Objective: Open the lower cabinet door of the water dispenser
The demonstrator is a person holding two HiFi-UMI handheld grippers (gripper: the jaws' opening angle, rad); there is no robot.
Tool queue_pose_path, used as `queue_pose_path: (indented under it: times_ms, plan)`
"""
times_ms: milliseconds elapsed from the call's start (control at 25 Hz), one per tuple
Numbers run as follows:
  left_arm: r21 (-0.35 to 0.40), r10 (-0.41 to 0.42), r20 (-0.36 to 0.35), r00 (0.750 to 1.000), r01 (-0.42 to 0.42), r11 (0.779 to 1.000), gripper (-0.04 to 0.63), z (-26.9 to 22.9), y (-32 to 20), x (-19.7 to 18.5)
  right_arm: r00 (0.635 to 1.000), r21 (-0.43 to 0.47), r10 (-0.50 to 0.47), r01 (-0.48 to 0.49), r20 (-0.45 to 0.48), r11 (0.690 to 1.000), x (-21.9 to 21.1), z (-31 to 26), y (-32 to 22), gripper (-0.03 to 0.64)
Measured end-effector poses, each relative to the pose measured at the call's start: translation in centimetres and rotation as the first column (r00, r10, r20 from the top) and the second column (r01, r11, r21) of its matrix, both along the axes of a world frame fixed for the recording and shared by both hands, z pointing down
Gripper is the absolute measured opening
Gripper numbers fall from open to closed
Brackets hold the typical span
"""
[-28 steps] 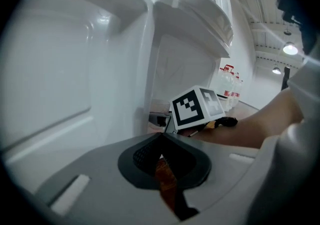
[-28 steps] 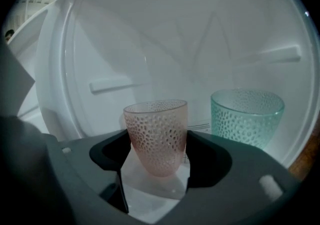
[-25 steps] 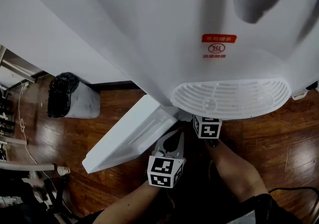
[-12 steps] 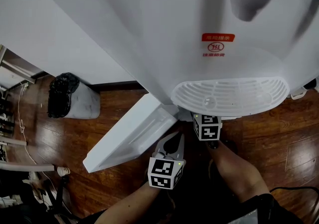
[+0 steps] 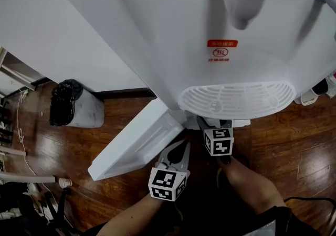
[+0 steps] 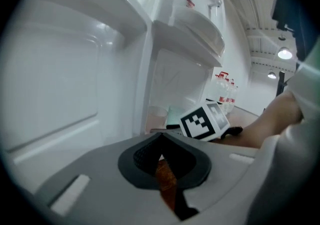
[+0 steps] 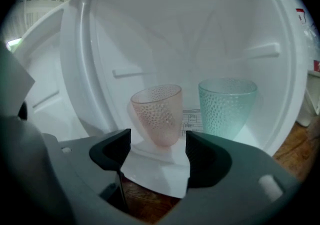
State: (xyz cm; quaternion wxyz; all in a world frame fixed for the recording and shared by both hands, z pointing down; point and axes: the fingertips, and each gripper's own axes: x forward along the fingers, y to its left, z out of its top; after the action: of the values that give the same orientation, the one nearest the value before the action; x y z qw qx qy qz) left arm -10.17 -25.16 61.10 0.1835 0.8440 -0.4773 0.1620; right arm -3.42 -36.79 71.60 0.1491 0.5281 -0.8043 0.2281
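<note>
The white water dispenser (image 5: 210, 9) is seen from above, with its drip tray (image 5: 236, 101) jutting out. Its lower cabinet door (image 5: 139, 143) stands swung open to the left; the left gripper view shows the door's inner face (image 6: 60, 79). My left gripper (image 5: 181, 147) hangs by the door's free edge, shut with nothing between its jaws (image 6: 159, 149). My right gripper (image 5: 210, 123) reaches under the tray. In its own view it (image 7: 155, 151) is open and points into the cabinet, where a pink cup (image 7: 157, 114) and a teal cup (image 7: 227, 106) stand just beyond the jaws.
A black-lined bin (image 5: 73, 105) stands on the wooden floor (image 5: 294, 140) left of the dispenser, against the white wall (image 5: 47, 30). Bottles (image 5: 320, 89) sit at the right edge. Cables lie at the lower left (image 5: 21, 135). The person's forearm (image 5: 247, 182) fills the bottom middle.
The head view has tilted up, bringing the dispenser's tap into sight. The right gripper's marker cube sits slightly lower below the drip tray. The door and left gripper have hardly moved.
</note>
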Motion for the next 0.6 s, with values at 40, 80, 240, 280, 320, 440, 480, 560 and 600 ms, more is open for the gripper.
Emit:
queue_pose_path:
  times_ms: [40,80,240,280,320,440,480,560,600]
  plan:
    - [0.008,-0.007,-0.009,1.000,0.007,1.000,0.000,-0.5,-0.1,-0.3,1.000,0.000,-0.009,0.009,0.003,1.000,0.0,-0.3,0.6,0.346]
    - [0.013,-0.009,-0.005,1.000,0.009,1.000,0.000,-0.9,-0.1,-0.6,1.000,-0.003,-0.017,0.017,0.009,1.000,0.1,-0.7,1.3,0.344]
    - [0.035,0.035,0.028,0.999,-0.036,0.999,0.000,-2.1,0.5,-0.7,0.997,-0.031,-0.067,0.069,0.044,0.997,0.0,-2.2,3.7,0.343]
    - [0.041,0.052,0.027,0.998,-0.053,0.998,0.000,-2.6,0.8,-0.6,0.995,-0.032,-0.090,0.091,0.050,0.995,-0.2,-2.7,4.3,0.337]
    - [0.048,0.075,0.035,0.997,-0.077,0.996,0.000,-3.1,1.2,-0.5,0.992,-0.030,-0.112,0.114,0.055,0.993,-0.3,-3.3,4.9,0.329]
    - [0.070,0.146,0.097,0.985,-0.153,0.986,0.000,-4.8,2.5,-0.1,0.983,-0.012,-0.175,0.176,0.062,0.984,-0.6,-5.8,6.8,0.296]
    - [0.073,0.158,0.107,0.982,-0.166,0.983,0.000,-5.5,2.8,-0.1,0.979,-0.006,-0.192,0.193,0.068,0.981,-0.6,-6.8,7.3,0.295]
    - [0.067,0.171,0.099,0.980,-0.178,0.982,0.000,-7.2,3.6,0.1,0.971,-0.004,-0.220,0.221,0.096,0.975,-0.6,-8.8,8.6,0.283]
    - [0.063,0.178,0.085,0.980,-0.184,0.981,0.000,-8.3,4.1,0.3,0.965,-0.005,-0.236,0.238,0.112,0.971,-0.6,-9.9,9.2,0.272]
